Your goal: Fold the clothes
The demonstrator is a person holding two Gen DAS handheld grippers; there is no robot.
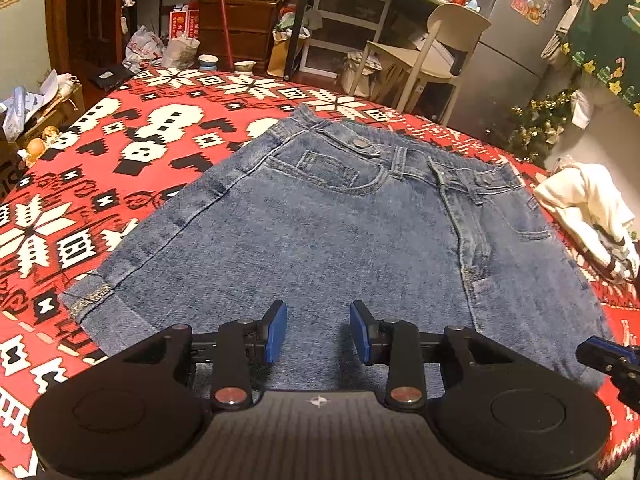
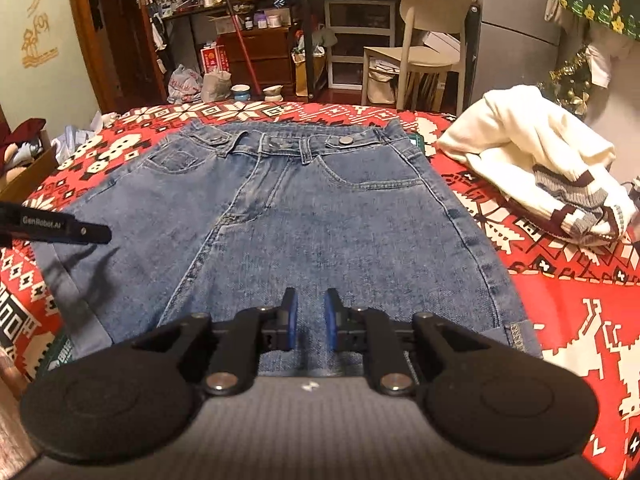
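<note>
Blue jeans (image 1: pixel 320 220) lie flat on the red patterned tablecloth (image 1: pixel 100 184), waistband at the far side and the legs folded up underneath. My left gripper (image 1: pixel 318 312) hovers over the near left part of the denim, jaws open, nothing between the blue pads. In the right wrist view the jeans (image 2: pixel 300 220) fill the middle, and my right gripper (image 2: pixel 311 300) hangs over their near edge with only a narrow gap between its pads and no cloth in it. The right gripper's tip (image 1: pixel 600 354) shows at the left view's right edge. The left gripper's finger (image 2: pixel 80 232) pokes in from the left.
A white knitted sweater (image 2: pixel 520 152) with striped cuffs lies crumpled on the tablecloth (image 2: pixel 560 280) to the right of the jeans. Beyond the table's far edge stand a beige chair (image 2: pixel 432 24), shelves and clutter. A cardboard box (image 2: pixel 24 168) sits off the left edge.
</note>
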